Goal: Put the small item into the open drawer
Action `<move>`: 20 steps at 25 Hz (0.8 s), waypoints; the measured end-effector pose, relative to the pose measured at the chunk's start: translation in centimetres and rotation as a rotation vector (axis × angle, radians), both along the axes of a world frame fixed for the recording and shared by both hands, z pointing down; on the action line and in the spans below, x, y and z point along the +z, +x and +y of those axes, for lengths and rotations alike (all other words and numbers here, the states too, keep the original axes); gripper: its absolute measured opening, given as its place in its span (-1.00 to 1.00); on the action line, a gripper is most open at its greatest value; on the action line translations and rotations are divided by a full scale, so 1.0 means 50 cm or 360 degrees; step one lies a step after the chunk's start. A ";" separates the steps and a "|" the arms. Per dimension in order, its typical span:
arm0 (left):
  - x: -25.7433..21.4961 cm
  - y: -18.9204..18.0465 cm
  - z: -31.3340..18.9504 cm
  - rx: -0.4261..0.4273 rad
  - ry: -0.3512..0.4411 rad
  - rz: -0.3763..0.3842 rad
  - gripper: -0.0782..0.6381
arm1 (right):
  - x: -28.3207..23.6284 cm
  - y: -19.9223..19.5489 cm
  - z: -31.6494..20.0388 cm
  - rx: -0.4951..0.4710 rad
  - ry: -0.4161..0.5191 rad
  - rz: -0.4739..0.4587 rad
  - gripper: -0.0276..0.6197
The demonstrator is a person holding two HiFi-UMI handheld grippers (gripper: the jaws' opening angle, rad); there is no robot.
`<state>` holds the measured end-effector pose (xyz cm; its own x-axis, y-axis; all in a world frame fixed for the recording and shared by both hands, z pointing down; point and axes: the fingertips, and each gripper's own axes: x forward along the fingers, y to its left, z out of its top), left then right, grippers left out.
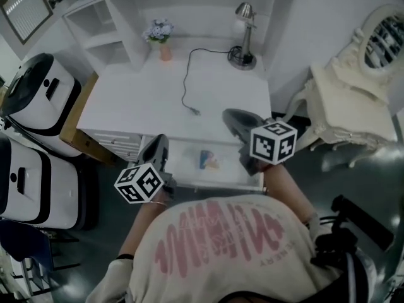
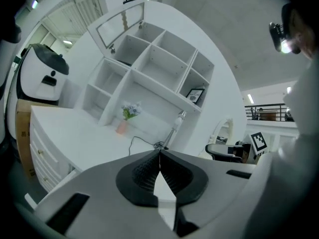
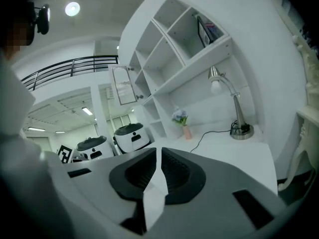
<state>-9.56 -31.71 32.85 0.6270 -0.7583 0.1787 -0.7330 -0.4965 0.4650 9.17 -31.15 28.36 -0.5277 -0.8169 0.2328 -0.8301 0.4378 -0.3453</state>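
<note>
While the left gripper's (image 2: 160, 153) jaws meet at the tips with nothing between them, the right gripper's (image 3: 159, 151) jaws stand all but together, also empty. Both flank the open drawer (image 1: 182, 164). Small item (image 1: 209, 160) lies inside it, below the white worktop (image 1: 145, 100).

I looked down on a white desk (image 1: 145, 106) set against a white wall, with an open-shelved hutch (image 1: 120, 24) at its back. A silver lamp (image 1: 245, 33) stood rear right, with a small vase of flowers (image 1: 160, 38) to its left. The floor (image 1: 360, 175) was dark and glossy. Cream carved furniture (image 1: 347, 100) stood at the right and white-and-black machines (image 1: 38, 90) at the left.
</note>
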 end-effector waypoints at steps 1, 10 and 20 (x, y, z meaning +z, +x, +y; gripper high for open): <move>-0.016 0.004 -0.003 0.0008 0.0025 0.0009 -0.70 | -0.016 0.007 0.000 0.0025 0.0035 0.0004 -0.76; -0.073 0.022 0.000 0.0057 0.0097 0.0061 -0.70 | -0.047 0.052 0.010 0.0149 0.0102 -0.0052 -0.84; -0.051 0.012 -0.002 0.0033 0.0061 0.0062 -0.70 | -0.029 0.069 0.010 0.0209 0.0089 0.0033 -0.84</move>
